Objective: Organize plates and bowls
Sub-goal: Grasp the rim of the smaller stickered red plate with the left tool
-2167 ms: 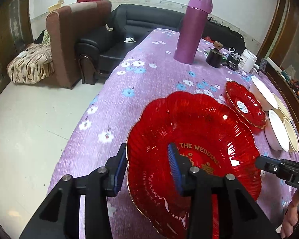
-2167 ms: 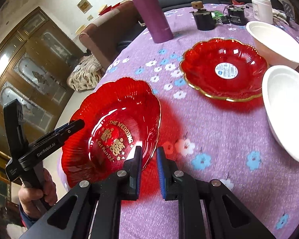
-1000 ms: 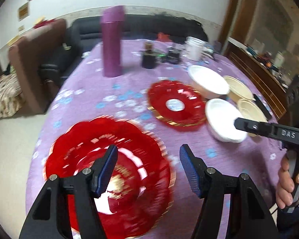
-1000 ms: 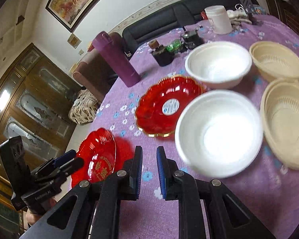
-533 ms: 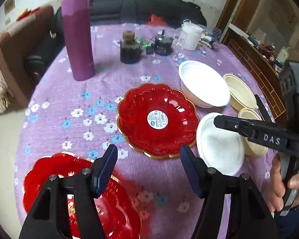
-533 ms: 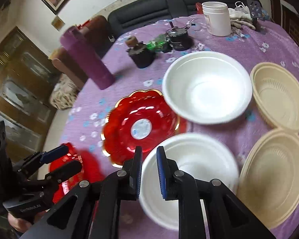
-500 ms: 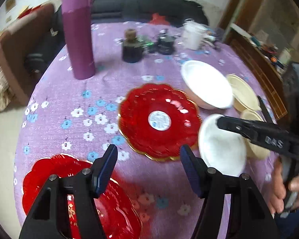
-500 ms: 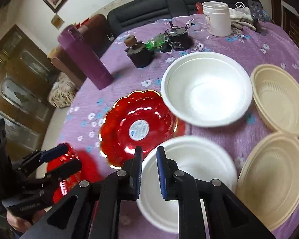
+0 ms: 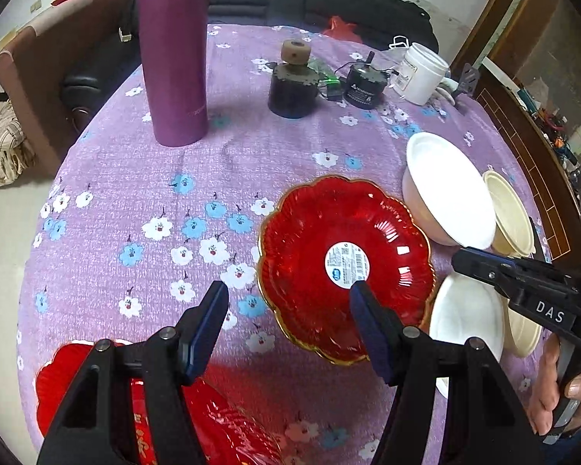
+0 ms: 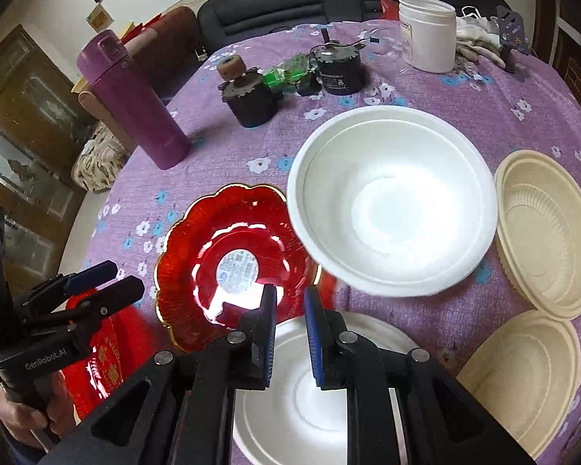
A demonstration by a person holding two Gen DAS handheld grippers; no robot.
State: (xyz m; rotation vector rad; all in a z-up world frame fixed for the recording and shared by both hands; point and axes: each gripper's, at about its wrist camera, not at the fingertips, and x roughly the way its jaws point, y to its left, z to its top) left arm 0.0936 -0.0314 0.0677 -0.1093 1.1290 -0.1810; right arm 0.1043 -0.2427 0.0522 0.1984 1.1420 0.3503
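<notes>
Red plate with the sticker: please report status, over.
Left hand-held gripper open, empty, over plate's near rim. Right hand-held gripper shut, empty. Red plate flat on cloth, untouched. White bowls close beside it.

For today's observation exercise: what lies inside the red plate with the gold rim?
Inside the red plate only a round white barcode sticker shows, at its centre. In the right wrist view the right claw covers a small part of the near rim; nothing else shows on the plate.

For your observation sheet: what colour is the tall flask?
Purple; the flask shows best in the left wrist view.
</notes>
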